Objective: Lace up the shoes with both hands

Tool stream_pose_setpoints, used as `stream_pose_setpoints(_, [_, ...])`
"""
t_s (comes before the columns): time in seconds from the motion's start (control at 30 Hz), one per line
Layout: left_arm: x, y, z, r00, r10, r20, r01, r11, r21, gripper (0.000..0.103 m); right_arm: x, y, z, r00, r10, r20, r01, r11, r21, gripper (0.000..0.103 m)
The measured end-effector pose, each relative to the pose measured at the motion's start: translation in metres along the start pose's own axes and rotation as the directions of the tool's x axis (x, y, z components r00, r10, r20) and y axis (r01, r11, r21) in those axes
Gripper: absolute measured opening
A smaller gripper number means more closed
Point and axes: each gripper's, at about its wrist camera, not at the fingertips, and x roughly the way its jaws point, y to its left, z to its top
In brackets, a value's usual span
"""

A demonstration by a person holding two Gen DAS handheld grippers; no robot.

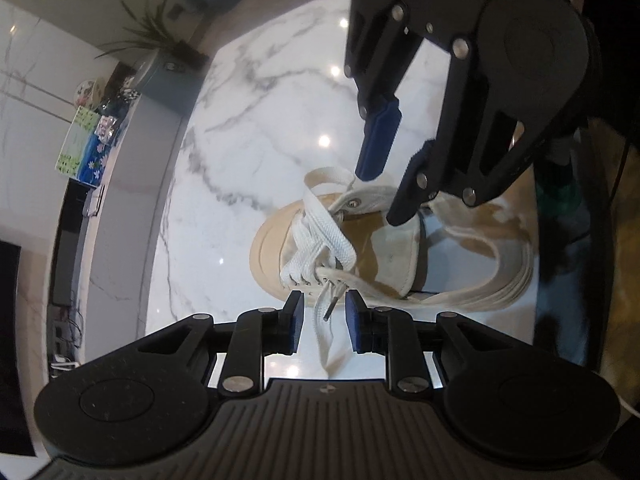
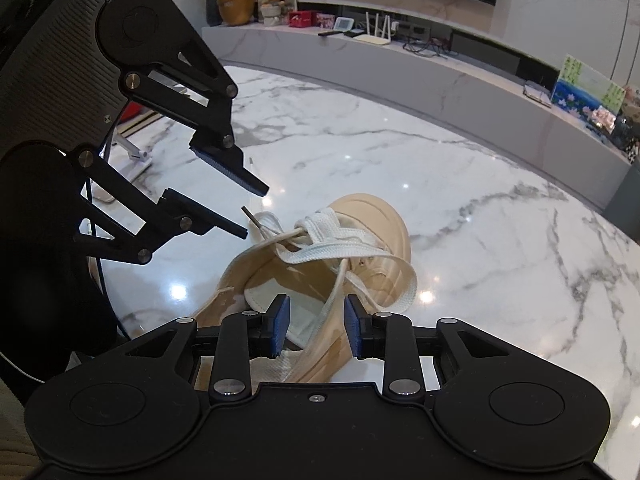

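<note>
L wrist: lace tip (image 1: 329, 309), R wrist: router (image 2: 378, 29)

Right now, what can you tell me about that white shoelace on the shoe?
The shoelace is flat, white, woven-looking fabric, criss-crossed through the lower eyelets of a beige canvas shoe on a marble table. One free end with a dark tip comes out of an eyelet and hangs between the open left gripper, apparently unclamped. Another loose strand runs between the open right gripper.
</note>
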Motion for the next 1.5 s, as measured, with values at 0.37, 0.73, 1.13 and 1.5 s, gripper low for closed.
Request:
stream_pose_setpoints(0.37, [0.008,-0.003,0.005,1.0,-0.014,-0.018,0.015,0.998,0.054,0.013,0.005,-0.004,-0.001,1.0,0.008,0.014,-0.008,1.0,0.009,0.028])
stream_pose_setpoints(0.73, [0.006,-0.006,0.001,1.0,-0.007,-0.022,0.006,0.999,-0.045,0.002,0.015,-0.007,0.003,1.0,0.004,0.015,-0.005,1.0,0.008,0.028])
stream_pose_setpoints(1.13, [-0.026,-0.003,-0.012,0.995,0.056,-0.08,-0.065,0.991,-0.117,0.002,0.024,-0.009,0.007,0.999,-0.038,0.014,0.038,0.998,0.053,0.009])
stream_pose_setpoints(1.5, [-0.079,0.001,-0.021,0.979,0.18,-0.098,-0.197,0.958,-0.209,0.002,0.016,-0.004,0.001,0.997,-0.078,0.002,0.077,0.991,0.106,0.008])
